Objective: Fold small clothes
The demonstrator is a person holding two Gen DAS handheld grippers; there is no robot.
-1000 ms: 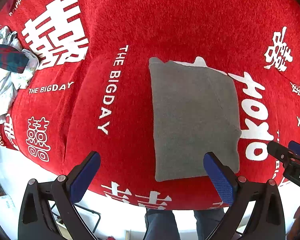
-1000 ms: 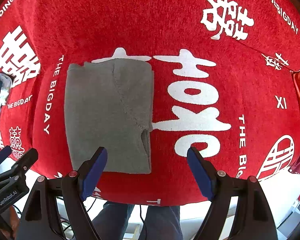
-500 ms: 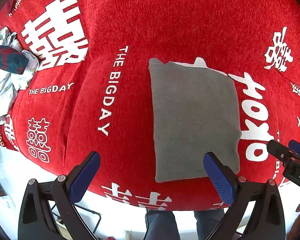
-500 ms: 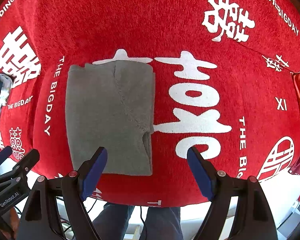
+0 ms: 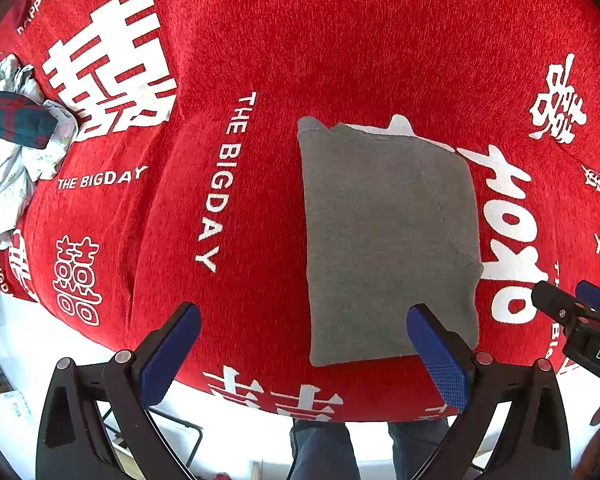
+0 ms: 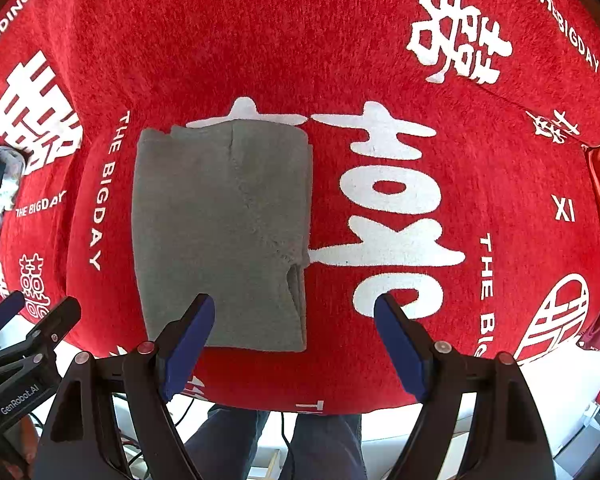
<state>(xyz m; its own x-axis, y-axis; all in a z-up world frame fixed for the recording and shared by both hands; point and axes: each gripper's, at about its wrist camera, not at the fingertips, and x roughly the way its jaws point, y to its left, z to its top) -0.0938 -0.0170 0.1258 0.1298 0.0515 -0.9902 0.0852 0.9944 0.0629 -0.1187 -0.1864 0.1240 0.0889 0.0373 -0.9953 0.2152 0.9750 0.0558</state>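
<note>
Nearest in each view are the claws themselves: the left gripper (image 5: 304,344) stands wide and empty, its blue pads spread well apart, and the right gripper (image 6: 294,338) is likewise wide with nothing between its pads. Both hang above the near edge of the red tablecloth (image 5: 380,40), not touching any cloth. Just beyond the left gripper's right pad, and just beyond the right gripper's left pad, lies the grey garment (image 6: 220,232), flat on the tablecloth as a tall rectangle, so it sits between the two claws. Its right edge, nearest the right gripper, shows a layered seam and a small open fold low down, which suggests it has already been doubled over lengthwise at least once. My judgement is that the fold is partly done and the hands are poised between folds; a likely next move is to bring each claw down on one near corner of the grey garment, pinch through all layers, and carry the near edge to the far edge to halve it. The loose flap on the right could slip free if only the top layer is caught. Far off to the left of the left gripper, a heap of other clothes (image 5: 16,148) rests at the tablecloth's edge.
</note>
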